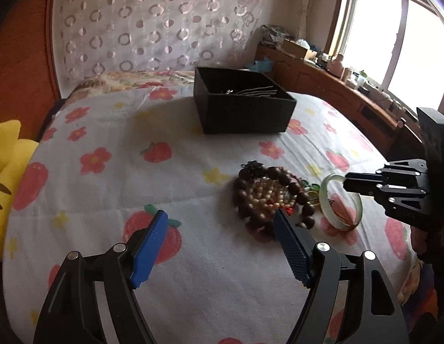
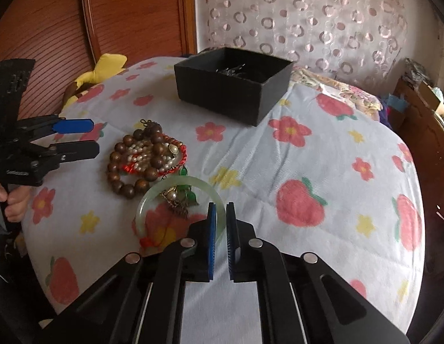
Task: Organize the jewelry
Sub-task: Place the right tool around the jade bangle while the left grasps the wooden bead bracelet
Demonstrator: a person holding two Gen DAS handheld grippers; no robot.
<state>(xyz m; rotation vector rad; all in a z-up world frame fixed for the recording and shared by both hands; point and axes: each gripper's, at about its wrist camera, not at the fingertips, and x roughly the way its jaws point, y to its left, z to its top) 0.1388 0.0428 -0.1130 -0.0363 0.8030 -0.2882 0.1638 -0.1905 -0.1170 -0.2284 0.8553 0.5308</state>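
A pale green jade bangle lies on the flowered bedspread; it also shows in the left wrist view. My right gripper is shut on the bangle's near rim. Next to it lies a heap of brown wooden beads, pearls and red cord, which the left wrist view shows too. My left gripper is open and empty, its right finger beside the bead heap. A black open box stands farther back on the bed, with thin metal pieces inside.
A yellow plush toy lies at the bed's left edge. A wooden headboard and a patterned curtain stand behind. A cluttered wooden sideboard runs along the window side.
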